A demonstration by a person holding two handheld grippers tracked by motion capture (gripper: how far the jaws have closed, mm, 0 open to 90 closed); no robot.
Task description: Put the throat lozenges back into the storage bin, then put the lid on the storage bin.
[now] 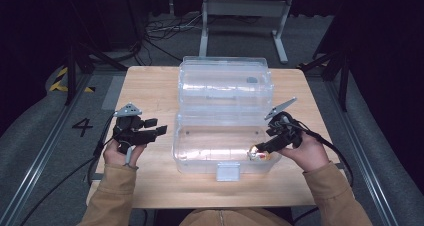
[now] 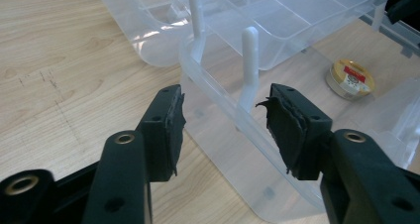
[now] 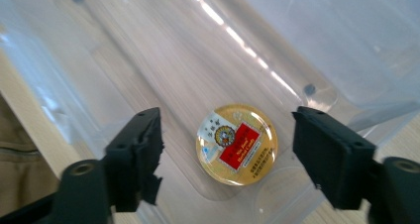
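A clear plastic box [image 1: 200,162] stands mid-table with its lid [image 1: 225,81] swung back. A small round gold tin with a red label [image 3: 236,143] lies flat on the box floor at the front right corner [image 1: 258,156], and appears again in the left gripper view [image 2: 349,79]. My right gripper [image 3: 228,127] reaches down into the box [image 1: 259,148], open, with one jaw on each side of the tin and a gap to both. My left gripper [image 1: 157,126] is open at the box's left end. Its jaws [image 2: 225,105] straddle the clear wall and a white post [image 2: 249,65].
The wooden table [image 1: 150,86] has bare surface left of the box and along the front edge. A grey latch [image 1: 227,172] hangs from the box's front wall. The lid carries a divided clear tray [image 2: 277,16]. Cables and a metal stand [image 1: 240,16] lie on the floor beyond.
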